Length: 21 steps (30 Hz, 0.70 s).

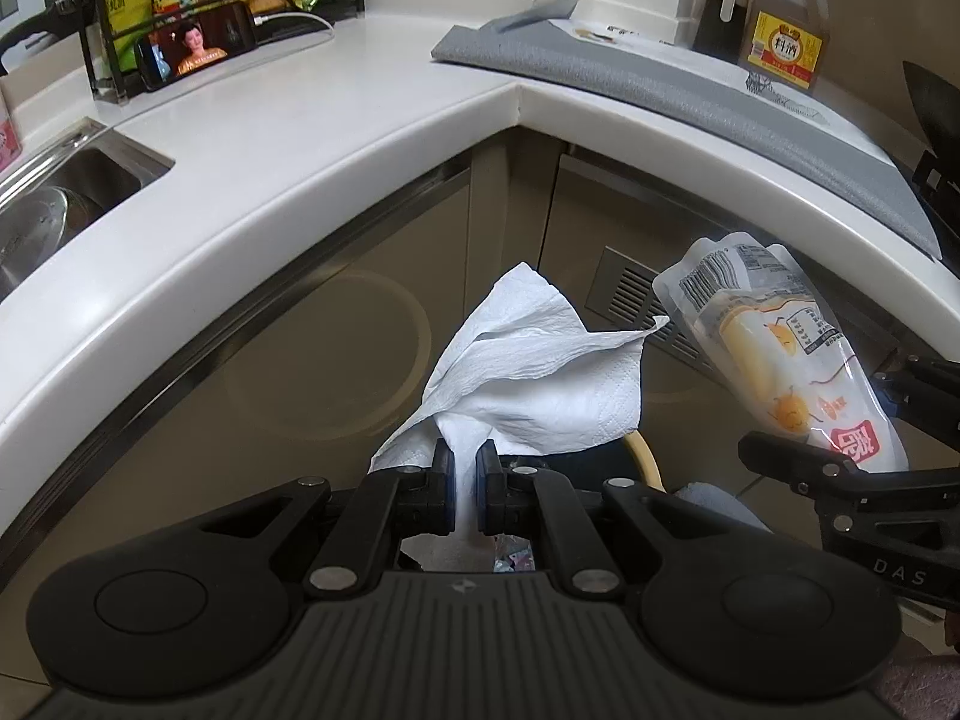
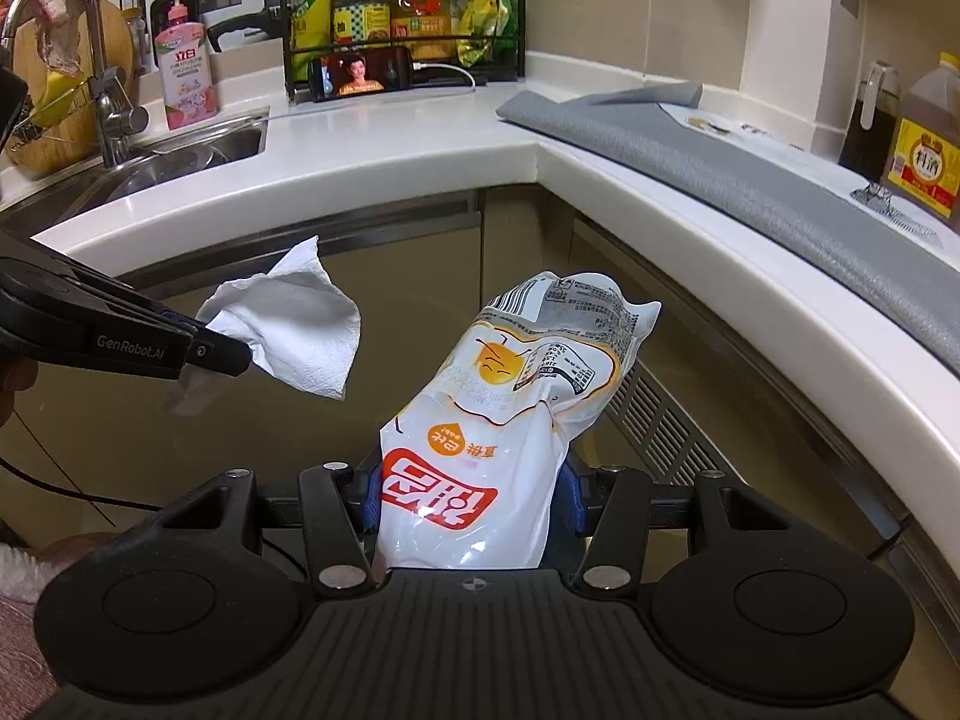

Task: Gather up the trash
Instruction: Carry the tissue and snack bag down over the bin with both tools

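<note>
A: Where is the trash?

B: Both pieces are held below the curved white countertop [image 1: 336, 180]. The left gripper [image 1: 465, 471] is clenched on a crumpled white paper tissue [image 1: 528, 372]; the right gripper [image 2: 471, 501] grasps a white and orange plastic food pouch [image 2: 510, 414] by its lower end.

A: Which way do they lie?

B: Each stands up and away from its fingers, the pouch's long axis leaning right. A dark, yellow-rimmed bin opening [image 1: 645, 459] seems to sit just beyond the left gripper's fingers, so I judge that hand nearer.

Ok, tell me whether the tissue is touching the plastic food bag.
Apart. The right wrist view shows the tissue in the left claw with a plain strip of cabinet door between it and the plastic food bag.
</note>
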Tool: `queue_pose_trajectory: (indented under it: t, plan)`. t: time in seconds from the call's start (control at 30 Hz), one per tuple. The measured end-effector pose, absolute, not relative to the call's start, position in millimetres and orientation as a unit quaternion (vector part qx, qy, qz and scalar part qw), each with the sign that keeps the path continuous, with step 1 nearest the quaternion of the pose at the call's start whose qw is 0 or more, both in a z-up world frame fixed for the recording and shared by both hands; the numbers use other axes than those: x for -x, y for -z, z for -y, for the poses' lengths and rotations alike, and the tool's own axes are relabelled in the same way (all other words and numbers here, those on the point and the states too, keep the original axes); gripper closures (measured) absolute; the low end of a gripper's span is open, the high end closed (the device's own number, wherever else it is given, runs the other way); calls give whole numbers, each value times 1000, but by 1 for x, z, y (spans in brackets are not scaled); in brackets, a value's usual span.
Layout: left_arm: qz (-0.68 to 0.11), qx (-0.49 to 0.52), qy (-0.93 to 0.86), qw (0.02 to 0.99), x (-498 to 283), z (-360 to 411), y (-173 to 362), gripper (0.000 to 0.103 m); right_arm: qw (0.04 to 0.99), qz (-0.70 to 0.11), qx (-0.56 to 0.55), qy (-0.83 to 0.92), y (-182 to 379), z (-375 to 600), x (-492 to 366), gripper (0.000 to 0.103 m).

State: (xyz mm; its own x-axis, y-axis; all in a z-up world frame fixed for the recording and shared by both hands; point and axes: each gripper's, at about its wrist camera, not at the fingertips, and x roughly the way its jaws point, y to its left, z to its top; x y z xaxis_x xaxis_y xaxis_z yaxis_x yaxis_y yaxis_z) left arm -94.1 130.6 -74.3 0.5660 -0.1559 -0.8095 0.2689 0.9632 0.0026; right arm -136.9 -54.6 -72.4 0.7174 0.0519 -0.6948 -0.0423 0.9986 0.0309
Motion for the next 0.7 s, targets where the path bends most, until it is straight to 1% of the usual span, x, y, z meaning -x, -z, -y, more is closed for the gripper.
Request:
queue_pose_trajectory:
  t: [0.7]
  plan:
    - [-472, -76, 136, 868, 81, -124, 83, 96, 911, -410, -17, -31, 84, 57, 122, 47]
